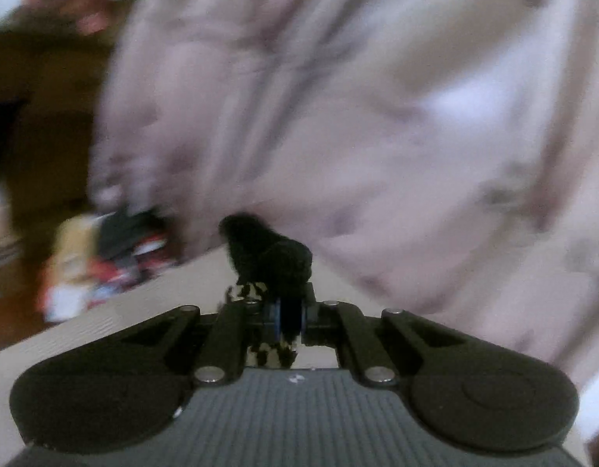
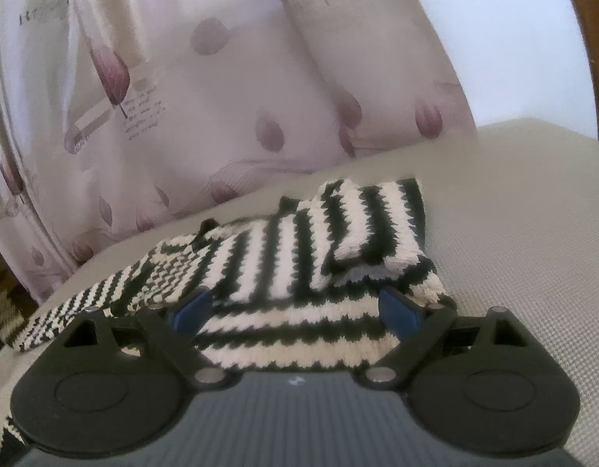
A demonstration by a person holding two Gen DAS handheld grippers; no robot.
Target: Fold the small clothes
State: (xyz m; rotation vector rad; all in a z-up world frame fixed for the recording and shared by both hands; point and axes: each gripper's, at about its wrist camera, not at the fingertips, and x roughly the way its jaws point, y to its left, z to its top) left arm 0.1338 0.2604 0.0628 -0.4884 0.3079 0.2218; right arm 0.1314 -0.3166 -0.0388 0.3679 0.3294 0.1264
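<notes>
The right tool (image 2: 297,309), spread wide, straddles the near hem of the knit (image 2: 299,257), whose stripes run away from it; the left tool (image 1: 287,311) pinches a corner.

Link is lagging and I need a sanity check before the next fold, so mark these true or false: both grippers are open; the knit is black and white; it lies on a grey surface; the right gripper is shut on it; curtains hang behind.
1. Both grippers are open. False: the left gripper is shut on a dark bit of the knit garment; only the right gripper is open.
2. The garment is black-and-white striped. True.
3. It lies on a grey padded surface. True.
4. The right gripper is shut on it. False: its jaws stand wide apart over the folded part.
5. A petal-patterned curtain hangs behind. True.
</notes>
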